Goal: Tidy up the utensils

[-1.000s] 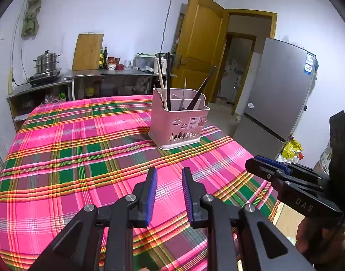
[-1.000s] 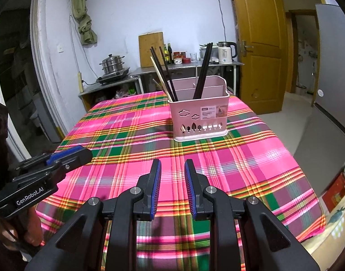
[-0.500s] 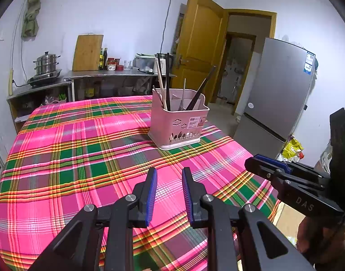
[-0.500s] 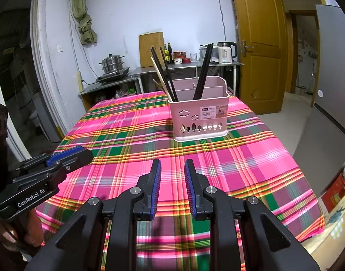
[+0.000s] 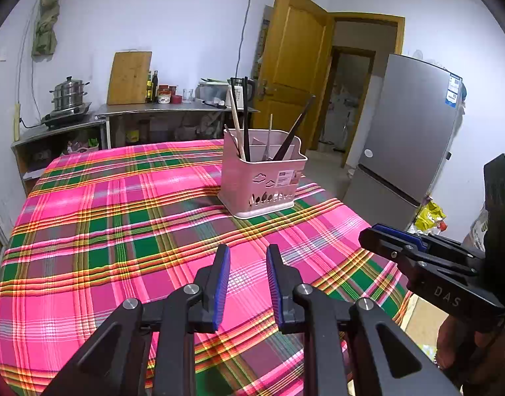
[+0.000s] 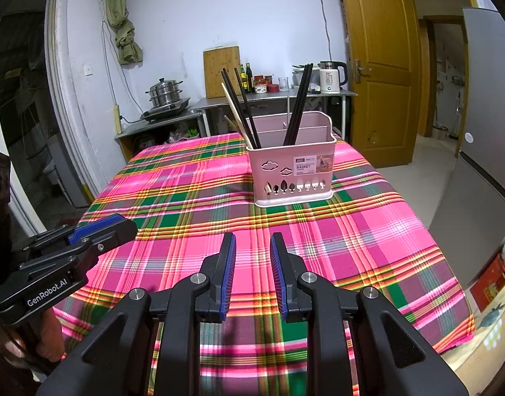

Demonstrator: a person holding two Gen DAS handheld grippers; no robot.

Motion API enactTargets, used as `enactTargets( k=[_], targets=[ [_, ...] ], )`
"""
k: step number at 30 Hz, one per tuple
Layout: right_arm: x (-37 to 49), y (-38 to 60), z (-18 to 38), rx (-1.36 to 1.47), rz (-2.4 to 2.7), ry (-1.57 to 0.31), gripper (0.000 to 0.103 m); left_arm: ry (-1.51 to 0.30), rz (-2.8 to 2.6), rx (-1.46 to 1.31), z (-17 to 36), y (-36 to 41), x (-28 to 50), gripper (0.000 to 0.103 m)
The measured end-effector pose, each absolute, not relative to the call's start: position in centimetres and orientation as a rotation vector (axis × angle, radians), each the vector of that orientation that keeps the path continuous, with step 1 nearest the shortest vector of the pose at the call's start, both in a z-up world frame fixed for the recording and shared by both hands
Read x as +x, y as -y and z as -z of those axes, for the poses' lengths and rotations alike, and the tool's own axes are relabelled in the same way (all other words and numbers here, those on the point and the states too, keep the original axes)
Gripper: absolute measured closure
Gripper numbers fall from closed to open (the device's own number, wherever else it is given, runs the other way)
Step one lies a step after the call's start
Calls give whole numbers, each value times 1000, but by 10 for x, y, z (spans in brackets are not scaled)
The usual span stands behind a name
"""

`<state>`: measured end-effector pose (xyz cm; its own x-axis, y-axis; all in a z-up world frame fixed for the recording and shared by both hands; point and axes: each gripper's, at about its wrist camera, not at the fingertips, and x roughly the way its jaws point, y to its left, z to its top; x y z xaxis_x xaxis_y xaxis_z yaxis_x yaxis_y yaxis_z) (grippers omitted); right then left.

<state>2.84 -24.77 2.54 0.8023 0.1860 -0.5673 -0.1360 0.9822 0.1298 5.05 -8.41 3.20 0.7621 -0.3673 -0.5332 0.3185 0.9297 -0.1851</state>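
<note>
On the table, centre of both views: pink utensil basket (image 5: 264,181) stands upright on the plaid tablecloth (image 5: 120,231), well apart from both tools.
Basket contents: dark chopsticks (image 6: 300,105) lean right in one compartment; more dark chopsticks (image 6: 245,112) and a pale wooden stick (image 6: 235,114) lean left in another; a thin metal handle (image 5: 269,135) stands near the middle. Exact count cannot be told.
Left gripper (image 5: 247,280): lower centre of the left wrist view, jaws a narrow gap apart, nothing between the blue pads, hovering over bare cloth.
Right gripper (image 6: 252,274): lower centre of the right wrist view, same narrow gap, empty.
Loose utensils on the cloth: none visible in either view.
Handling, chopsticks: judged light, stiff, smooth and slender; likely to slip or pivot if pinched near the tip.
Grip point: upper shaft above the basket rim, pads square across the stick, lifted along its lean.
Handling, basket: judged light thin plastic; may tip or slide on the cloth when a stick drags against its wall.
Precaution: one tool could steady the rim while the other draws.
Task status: appears either not started or already finished; cannot tell which.
</note>
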Motion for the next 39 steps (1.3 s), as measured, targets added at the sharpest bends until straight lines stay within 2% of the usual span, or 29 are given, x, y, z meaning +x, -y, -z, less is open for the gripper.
enactTargets(
  k=[39],
  targets=[
    [30, 249, -25, 79, -173, -621, 81, -597, 371, -76, -29, 85, 51, 81]
  ],
)
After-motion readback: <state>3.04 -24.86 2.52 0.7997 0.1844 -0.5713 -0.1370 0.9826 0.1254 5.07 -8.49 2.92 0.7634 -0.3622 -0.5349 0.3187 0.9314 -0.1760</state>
